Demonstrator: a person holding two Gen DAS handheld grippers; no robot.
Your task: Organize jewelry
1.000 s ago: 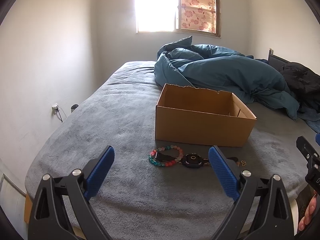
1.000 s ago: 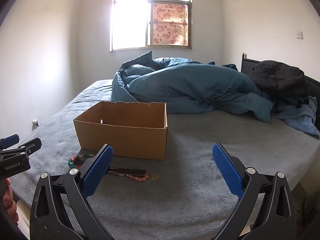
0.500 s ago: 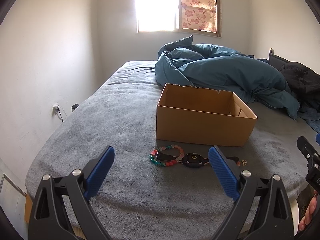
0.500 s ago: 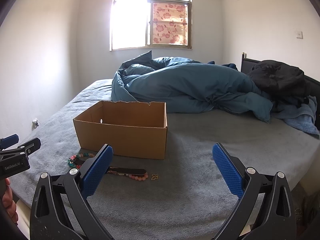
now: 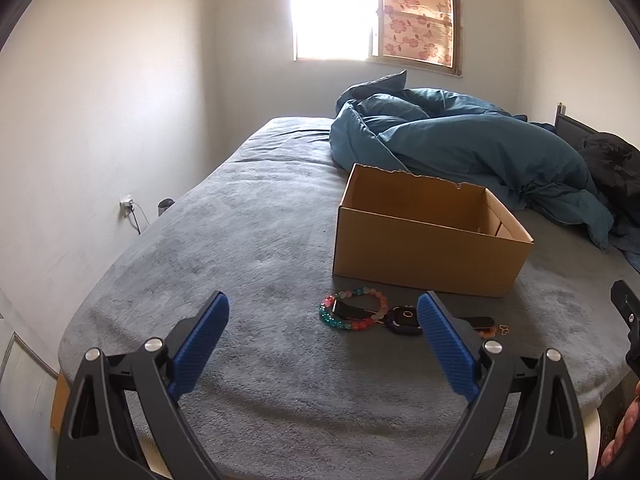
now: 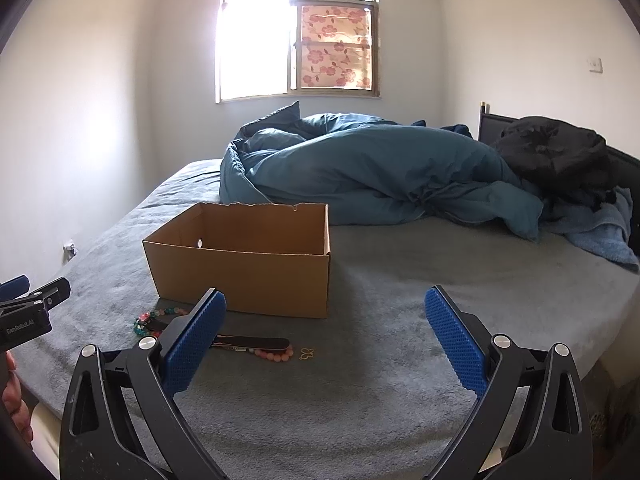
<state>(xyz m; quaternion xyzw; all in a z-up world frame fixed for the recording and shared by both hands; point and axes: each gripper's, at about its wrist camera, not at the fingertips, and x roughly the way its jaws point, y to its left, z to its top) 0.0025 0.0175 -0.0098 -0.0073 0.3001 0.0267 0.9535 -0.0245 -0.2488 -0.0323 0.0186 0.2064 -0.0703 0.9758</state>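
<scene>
**What I can't make out from here**

In my left view, my own right finger (image 5: 448, 346) covers part of the watch (image 5: 404, 320) at about 5 o'clock. The small gold charm (image 5: 505, 329) is too tiny to identify. The cardboard box (image 6: 244, 276) hides its floor behind its near wall. In my right view, my left finger (image 6: 194, 338) blocks the beaded bracelet (image 6: 154, 318) at 8 o'clock.

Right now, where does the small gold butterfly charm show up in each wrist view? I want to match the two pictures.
Left wrist view: the gold butterfly charm lies lower right on the grey blanket, just right of the left gripper's right finger.
Right wrist view: the charm lies lower centre, right of the pink beads.
Shared landmark: the cardboard box, just behind the jewelry in both.
</scene>
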